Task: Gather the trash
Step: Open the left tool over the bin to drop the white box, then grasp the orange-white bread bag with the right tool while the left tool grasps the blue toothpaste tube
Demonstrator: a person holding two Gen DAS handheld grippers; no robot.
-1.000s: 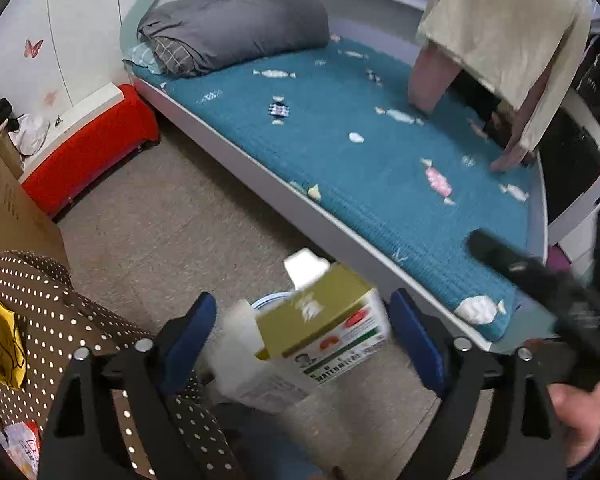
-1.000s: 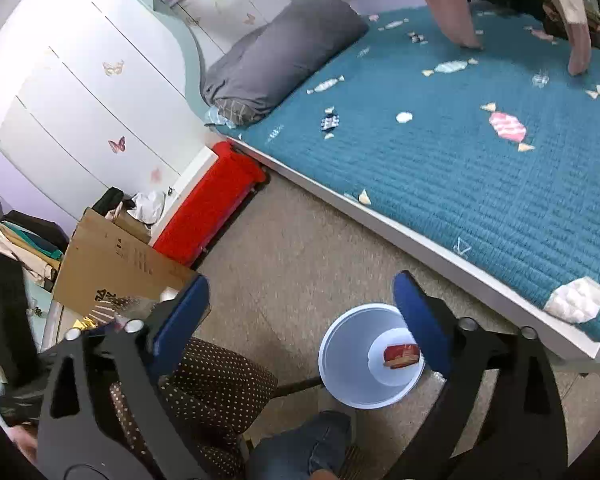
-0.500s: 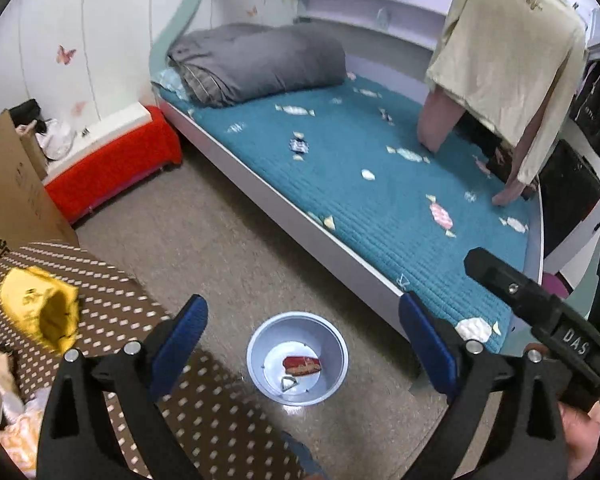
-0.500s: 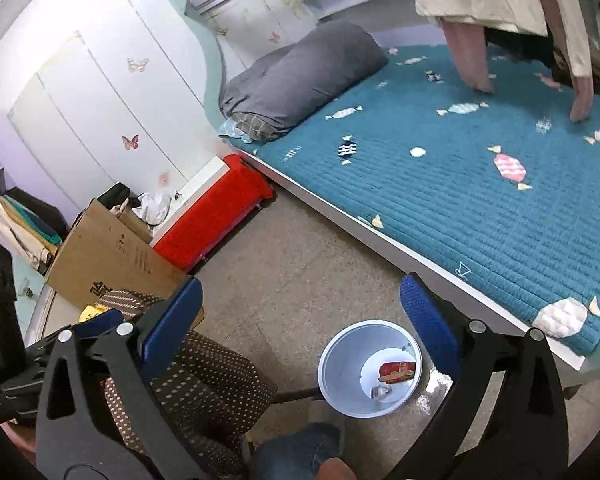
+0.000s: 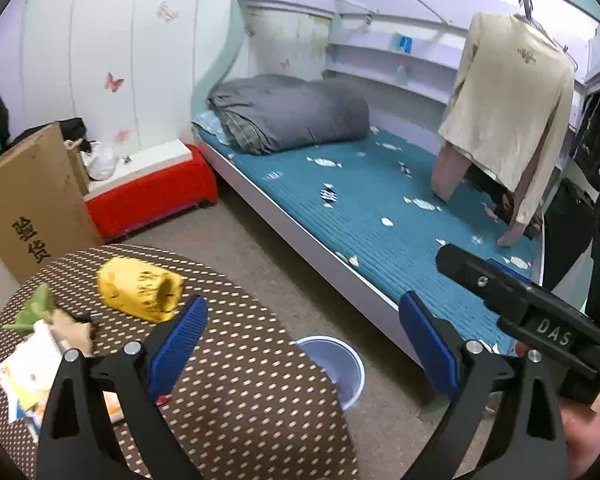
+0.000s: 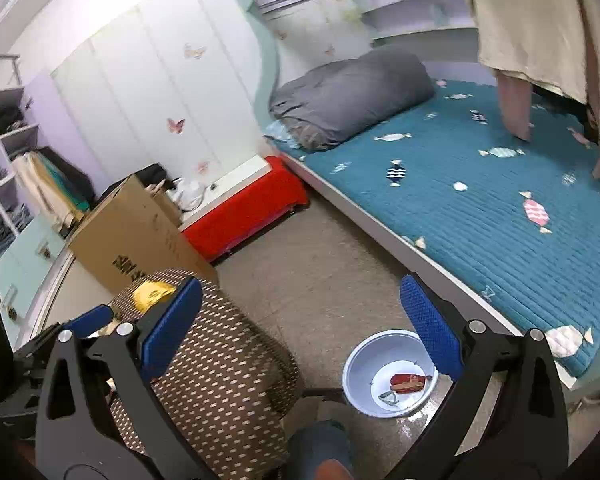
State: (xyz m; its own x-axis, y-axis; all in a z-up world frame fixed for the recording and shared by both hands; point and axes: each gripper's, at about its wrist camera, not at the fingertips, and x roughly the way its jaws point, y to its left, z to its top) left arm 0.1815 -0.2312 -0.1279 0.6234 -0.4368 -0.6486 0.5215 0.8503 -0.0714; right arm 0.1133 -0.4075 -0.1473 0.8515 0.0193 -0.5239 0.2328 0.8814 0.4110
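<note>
My left gripper is open and empty above the edge of a round table with a brown polka-dot cloth. On the table lie a crumpled yellow wrapper, a green scrap and paper packets. A pale blue bin stands on the floor beside the table. My right gripper is open and empty above the floor. The bin holds a red wrapper and a small scrap.
A bed with a teal quilt and a grey duvet runs along the right. A red storage bench and a cardboard box stand by the wall. Clothes hang over the bed. My knee is below.
The carton that the left gripper held over the bin one second ago has gone from between its fingers. Both grippers have tilted up. The left one has swung left over the table.
</note>
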